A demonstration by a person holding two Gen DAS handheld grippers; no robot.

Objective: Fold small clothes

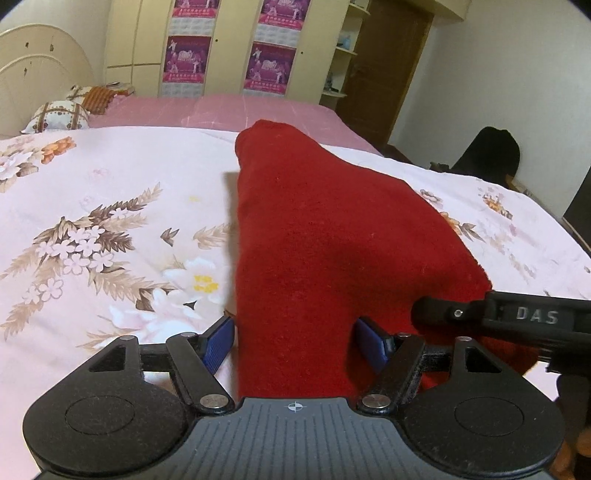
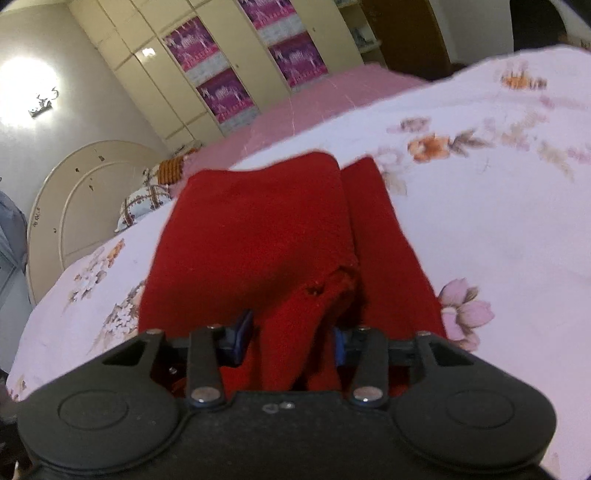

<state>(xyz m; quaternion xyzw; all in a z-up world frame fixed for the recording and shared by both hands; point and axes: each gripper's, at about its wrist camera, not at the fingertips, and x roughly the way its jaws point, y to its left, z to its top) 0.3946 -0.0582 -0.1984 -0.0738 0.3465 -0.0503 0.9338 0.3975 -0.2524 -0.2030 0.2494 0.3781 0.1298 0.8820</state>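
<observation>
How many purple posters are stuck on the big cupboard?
4 in the left wrist view: upper left, lower left, upper right, lower right. The top two are cut off by the picture's edge, so more could be hidden above.

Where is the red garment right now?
The red garment lies on the floral bedspread, its near edge between the fingers of both hand-held grippers, left and right.
</observation>
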